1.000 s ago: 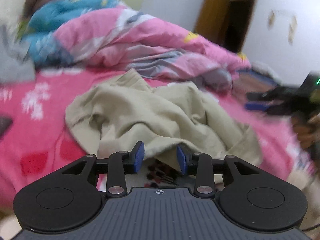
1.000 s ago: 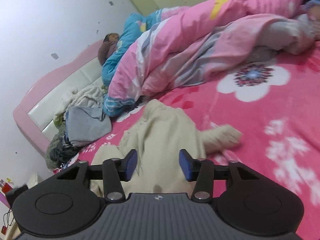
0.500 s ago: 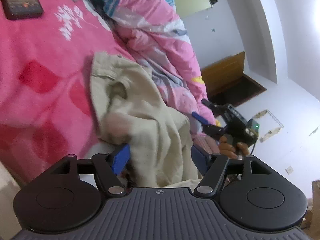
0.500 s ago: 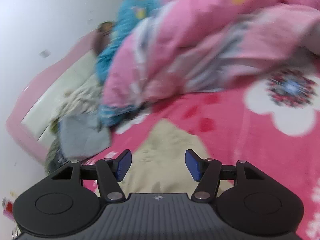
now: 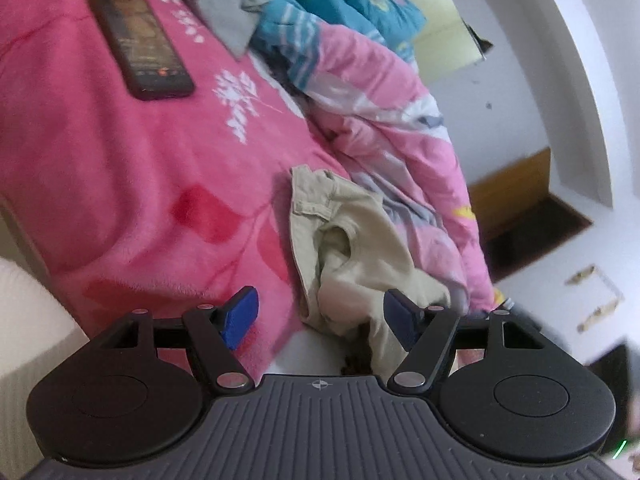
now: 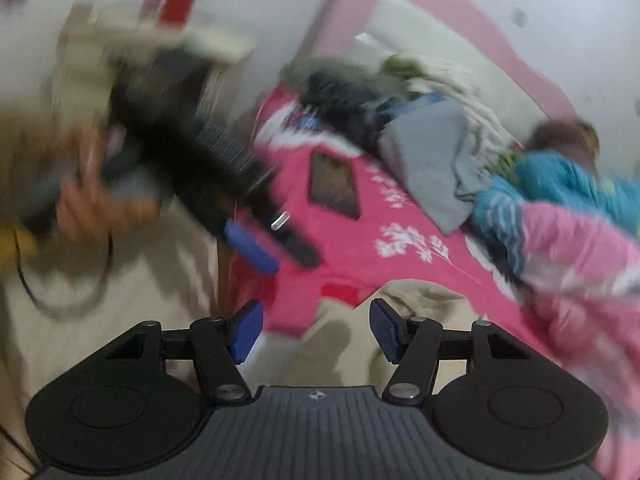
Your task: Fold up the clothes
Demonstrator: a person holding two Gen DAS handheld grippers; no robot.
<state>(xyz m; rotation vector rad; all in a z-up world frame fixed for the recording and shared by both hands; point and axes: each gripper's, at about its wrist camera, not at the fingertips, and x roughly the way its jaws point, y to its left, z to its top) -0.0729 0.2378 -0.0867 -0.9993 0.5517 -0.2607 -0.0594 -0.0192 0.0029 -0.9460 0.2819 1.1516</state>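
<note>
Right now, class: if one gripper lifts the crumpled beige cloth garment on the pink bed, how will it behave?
The beige garment looks floppy: it lies in soft folds, so it would probably sag and unfold. It seems light, and unlikely to slip.

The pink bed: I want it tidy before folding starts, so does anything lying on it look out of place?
Yes. A black smartphone lies loose on the pink floral blanket, screen lit, close to the crumpled beige garment. It is no clothing and sits where folding could sweep over it.

No text, label or number can be read — the phone (image 5: 138,36) screen on the pink blanket (image 5: 100,168) is too blurred.
</note>
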